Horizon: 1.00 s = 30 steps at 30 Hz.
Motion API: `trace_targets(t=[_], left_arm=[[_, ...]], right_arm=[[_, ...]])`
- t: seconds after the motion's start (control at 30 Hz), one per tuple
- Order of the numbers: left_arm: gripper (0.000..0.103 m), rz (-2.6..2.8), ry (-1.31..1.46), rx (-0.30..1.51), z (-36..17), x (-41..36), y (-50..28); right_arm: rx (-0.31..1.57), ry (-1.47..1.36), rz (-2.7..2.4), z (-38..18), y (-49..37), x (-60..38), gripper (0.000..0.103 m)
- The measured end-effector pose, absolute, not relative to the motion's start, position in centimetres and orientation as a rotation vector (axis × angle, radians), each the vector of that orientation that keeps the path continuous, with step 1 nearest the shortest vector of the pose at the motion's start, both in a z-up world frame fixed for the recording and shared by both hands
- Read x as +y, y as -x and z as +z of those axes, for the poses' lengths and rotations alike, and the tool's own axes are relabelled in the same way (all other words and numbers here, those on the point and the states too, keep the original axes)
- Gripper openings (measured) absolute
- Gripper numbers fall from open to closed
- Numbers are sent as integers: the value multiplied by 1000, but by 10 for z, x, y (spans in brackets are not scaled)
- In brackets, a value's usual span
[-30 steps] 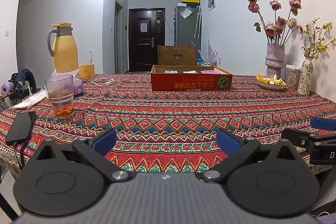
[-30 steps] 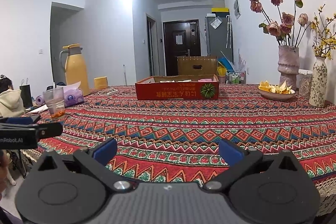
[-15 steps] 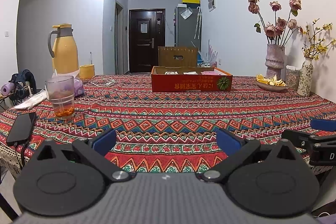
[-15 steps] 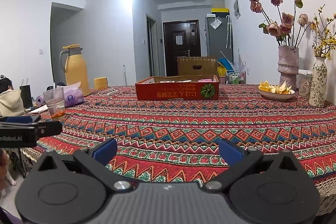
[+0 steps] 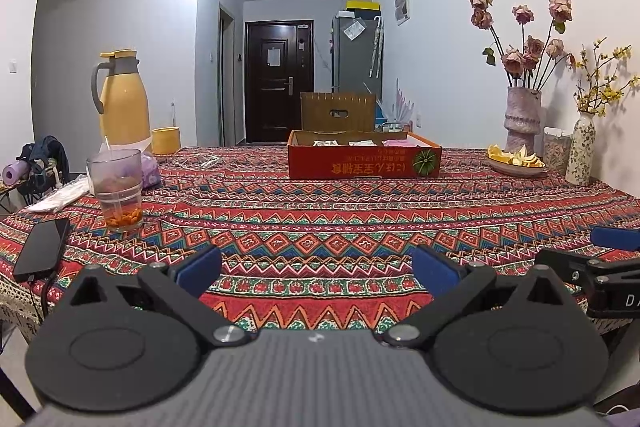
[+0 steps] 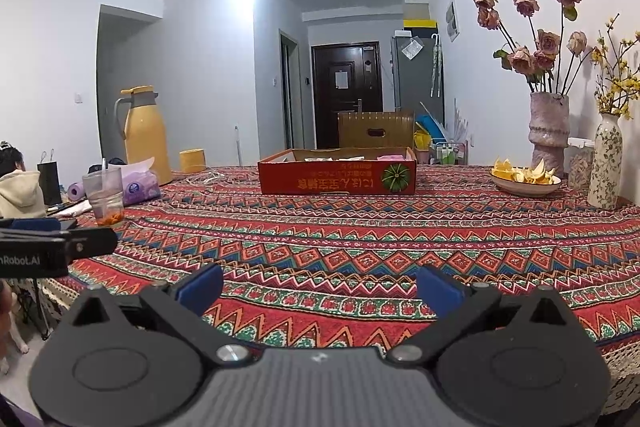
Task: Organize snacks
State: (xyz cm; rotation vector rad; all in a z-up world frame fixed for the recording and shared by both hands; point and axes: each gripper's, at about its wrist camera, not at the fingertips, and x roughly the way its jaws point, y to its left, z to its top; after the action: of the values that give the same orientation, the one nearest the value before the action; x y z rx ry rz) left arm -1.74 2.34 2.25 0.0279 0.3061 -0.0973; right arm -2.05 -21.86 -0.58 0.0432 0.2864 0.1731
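Snacks [image 5: 362, 143] are seen only as pale and pink packet tops showing above the rim of the shallow red cardboard box [image 5: 364, 165], which sits on the patterned tablecloth [image 5: 320, 219] toward the far side of the table; what kinds they are and how they are arranged cannot be told at this range. Left wrist view: the left gripper [image 5: 316, 269] is held low at the near table edge, its blue pads spread wide apart with nothing between them, well apart from the box. A glass with orange bits [image 5: 116, 187], a dark phone [image 5: 42, 247], a yellow thermos jug [image 5: 122, 99], a dish of orange peel [image 5: 516, 163] and two vases of flowers [image 5: 524, 119] are noted around the table. Against the frames one second and half a second back, the framing of this view is essentially unchanged; at most a very slight drift is detected. Right wrist view: the right gripper [image 6: 320, 291] is likewise held near the table edge, fingers apart and empty, with the box [image 6: 338, 177] straight ahead and well apart; part of the other gripper is visible at the left margin. No change worth recording is found against the earlier frames here either. Judgement: both tools are held idle, no snack is being carried, and no loose snack is seen on the cloth; this fits either a pause ahead of sorting or a box already put in order.
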Motion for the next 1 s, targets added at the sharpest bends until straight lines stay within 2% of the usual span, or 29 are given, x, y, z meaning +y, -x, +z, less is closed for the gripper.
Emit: trace_targets(t=[1.0], left_arm=[[103,-91,-44,291,24,19,20]], right_arm=[[294,-41,170,-8,19,-218,103]])
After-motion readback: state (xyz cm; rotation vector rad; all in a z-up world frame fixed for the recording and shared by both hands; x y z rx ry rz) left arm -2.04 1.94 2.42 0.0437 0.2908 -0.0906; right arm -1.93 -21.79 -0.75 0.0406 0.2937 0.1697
